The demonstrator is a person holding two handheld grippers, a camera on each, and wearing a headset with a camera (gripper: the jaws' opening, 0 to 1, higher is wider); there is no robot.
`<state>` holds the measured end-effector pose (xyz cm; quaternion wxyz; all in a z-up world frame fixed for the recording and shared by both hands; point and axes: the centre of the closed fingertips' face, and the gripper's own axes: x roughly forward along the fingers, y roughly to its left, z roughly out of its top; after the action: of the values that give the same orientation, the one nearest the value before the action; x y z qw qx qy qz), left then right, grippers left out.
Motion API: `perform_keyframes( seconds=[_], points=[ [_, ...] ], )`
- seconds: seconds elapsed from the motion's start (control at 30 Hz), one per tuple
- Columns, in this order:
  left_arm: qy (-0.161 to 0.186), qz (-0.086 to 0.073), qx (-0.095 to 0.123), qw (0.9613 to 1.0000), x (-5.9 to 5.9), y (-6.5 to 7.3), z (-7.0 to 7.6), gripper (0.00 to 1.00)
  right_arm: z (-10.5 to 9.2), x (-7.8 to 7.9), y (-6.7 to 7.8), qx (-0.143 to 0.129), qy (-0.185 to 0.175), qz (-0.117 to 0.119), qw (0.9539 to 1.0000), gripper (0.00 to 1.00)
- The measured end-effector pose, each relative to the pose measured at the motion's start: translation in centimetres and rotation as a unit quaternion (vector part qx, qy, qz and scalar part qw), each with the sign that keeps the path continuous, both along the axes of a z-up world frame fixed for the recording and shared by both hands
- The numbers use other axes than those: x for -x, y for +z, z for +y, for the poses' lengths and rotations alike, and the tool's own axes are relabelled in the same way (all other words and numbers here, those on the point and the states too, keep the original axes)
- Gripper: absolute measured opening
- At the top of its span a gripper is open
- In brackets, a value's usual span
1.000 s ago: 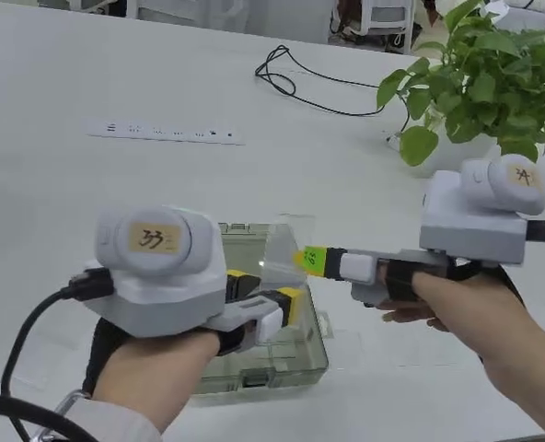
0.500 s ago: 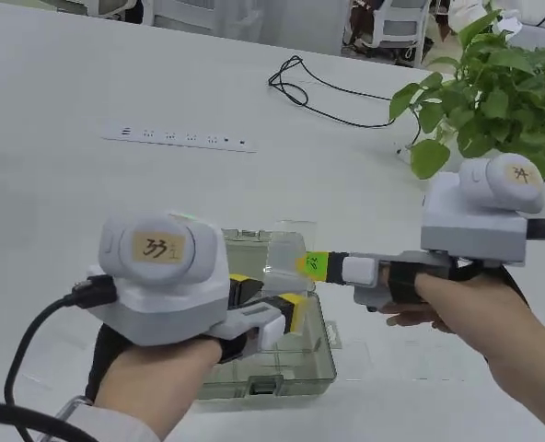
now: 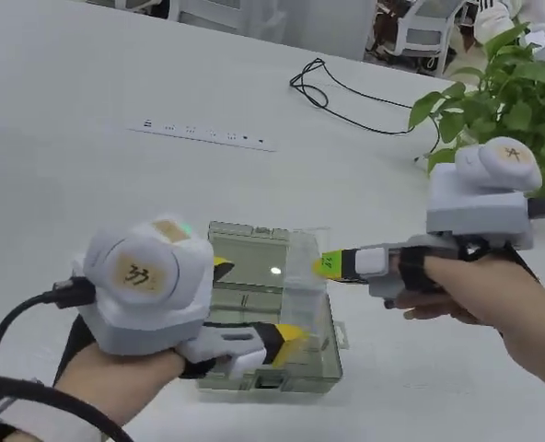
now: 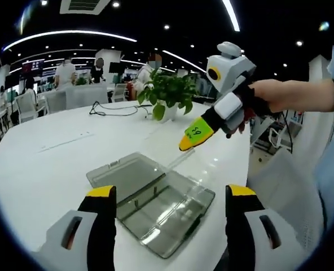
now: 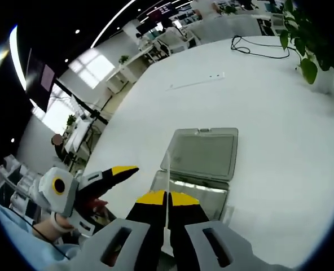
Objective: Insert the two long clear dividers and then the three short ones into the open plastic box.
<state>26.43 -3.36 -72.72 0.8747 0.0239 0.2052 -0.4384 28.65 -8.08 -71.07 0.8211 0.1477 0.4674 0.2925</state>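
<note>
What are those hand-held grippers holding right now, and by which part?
The right hand-held gripper pinches a clear divider by one end, above the open plastic box. The left hand-held gripper is open and holds nothing.

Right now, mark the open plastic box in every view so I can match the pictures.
Head view: open plastic box lower centre, partly behind the left gripper, with the right gripper at its right edge.
Left gripper view: lower centre, between the wide-apart jaws.
Right gripper view: centre, just beyond the jaws shut on the clear divider.
Shared landmark: the potted plant beyond the box.
</note>
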Motion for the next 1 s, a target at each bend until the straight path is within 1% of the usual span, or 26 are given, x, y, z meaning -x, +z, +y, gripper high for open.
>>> perform_keyframes(
  seconds=[0.03, 0.07, 0.1, 0.13, 0.17, 0.23, 0.27, 0.3, 0.33, 0.4, 0.43, 0.47, 0.5, 0.53, 0.63, 0.67, 0.73, 0.77, 0.83, 0.87, 0.9, 0.93, 0.97, 1.0],
  points=[
    [-0.009, -0.009, -0.01, 0.9999, 0.3, -0.1, 0.2, 0.86, -0.2, 0.1, -0.4, 0.012, 0.005, 0.012, 0.9998, 0.02],
    [-0.014, -0.012, -0.02, 0.9996, 0.5, -0.3, 0.4, 0.9, -0.2, 0.2, -0.7, 0.016, 0.002, 0.025, 0.9995, 0.02],
    [-0.028, -0.019, -0.043, 0.9985, 0.9, -0.8, 0.7, 0.94, -0.3, 0.1, -1.1, 0.022, 0.001, 0.037, 0.9991, 0.02],
    [-0.036, -0.024, -0.056, 0.9975, 1.1, -1.0, 0.8, 0.97, -0.5, -0.1, -1.4, 0.021, 0.0, 0.058, 0.9981, 0.02],
    [-0.045, -0.032, -0.067, 0.9963, 1.3, -1.2, 1.0, 0.99, -0.8, -0.8, -1.8, 0.023, -0.004, 0.066, 0.9976, 0.02],
    [-0.065, -0.05, -0.085, 0.993, 1.8, -1.3, 1.2, 1.0, -0.9, -0.9, -1.9, 0.034, 0.002, 0.072, 0.9968, 0.02],
    [-0.069, -0.054, -0.091, 0.992, 2.0, -1.5, 1.4, 1.0, -1.1, -1.3, -2.0, 0.044, 0.004, 0.072, 0.9964, 0.02],
    [-0.068, -0.052, -0.092, 0.9921, 2.2, -1.6, 1.6, 1.0, -1.1, -1.5, -2.2, 0.045, 0.005, 0.086, 0.9953, 0.02],
    [-0.066, -0.051, -0.09, 0.9924, 2.2, -1.5, 1.8, 1.0, -1.1, -1.5, -2.1, 0.043, 0.002, 0.093, 0.9948, 0.02],
    [-0.062, -0.05, -0.086, 0.9931, 2.1, -1.5, 2.2, 1.0, -1.0, -1.5, -2.2, 0.05, 0.004, 0.105, 0.9933, 0.02],
    [-0.056, -0.05, -0.083, 0.9937, 2.1, -1.4, 2.4, 1.0, -1.2, -1.5, -2.4, 0.061, 0.005, 0.111, 0.9919, 0.02],
    [-0.053, -0.051, -0.081, 0.994, 2.1, -1.3, 2.5, 1.0, -1.2, -1.2, -2.5, 0.067, 0.006, 0.12, 0.9905, 0.02],
    [-0.05, -0.051, -0.082, 0.9941, 2.1, -1.3, 2.5, 1.0, -1.1, -1.0, -2.7, 0.069, 0.003, 0.13, 0.9891, 0.02],
    [-0.048, -0.052, -0.084, 0.9939, 2.1, -1.3, 2.7, 1.0, -1.3, -1.0, -3.0, 0.078, 0.004, 0.141, 0.9869, 0.02],
    [-0.047, -0.056, -0.078, 0.9943, 2.3, -1.0, 2.8, 1.0, -1.2, -0.9, -3.4, 0.088, 0.005, 0.157, 0.9837, 0.02],
    [-0.047, -0.056, -0.079, 0.9942, 2.3, -1.0, 2.8, 1.0, -1.2, -0.8, -3.6, 0.093, 0.006, 0.166, 0.9817, 0.02],
    [-0.049, -0.058, -0.079, 0.994, 2.4, -1.1, 2.9, 1.0, -1.2, -0.8, -3.7, 0.097, 0.005, 0.173, 0.9801, 0.02],
    [-0.05, -0.058, -0.08, 0.9938, 2.5, -1.1, 2.9, 1.0, -1.2, -0.8, -4.0, 0.1, 0.0, 0.188, 0.9771, 0.02],
    [-0.051, -0.059, -0.08, 0.9937, 2.6, -1.1, 2.9, 1.0, -1.3, -0.7, -4.2, 0.101, -0.012, 0.207, 0.9731, 0.02],
    [-0.051, -0.059, -0.08, 0.9937, 2.6, -1.1, 2.9, 1.0, -1.4, -0.7, -4.3, 0.103, -0.011, 0.208, 0.9727, 0.02],
    [-0.051, -0.058, -0.08, 0.9938, 2.6, -1.2, 2.9, 1.0, -1.6, -0.7, -4.5, 0.11, -0.015, 0.214, 0.9705, 0.02],
    [-0.051, -0.058, -0.08, 0.9938, 2.6, -1.2, 2.9, 0.99, -1.6, -0.7, -4.5, 0.112, -0.016, 0.216, 0.9698, 0.02],
    [-0.053, -0.058, -0.078, 0.9939, 2.7, -1.2, 2.8, 0.99, -1.7, -0.3, -4.8, 0.122, -0.013, 0.224, 0.967, 0.02],
    [-0.053, -0.058, -0.075, 0.994, 2.8, -1.2, 2.7, 0.99, -1.7, -0.3, -4.9, 0.126, -0.014, 0.224, 0.9662, 0.02]
  ],
)
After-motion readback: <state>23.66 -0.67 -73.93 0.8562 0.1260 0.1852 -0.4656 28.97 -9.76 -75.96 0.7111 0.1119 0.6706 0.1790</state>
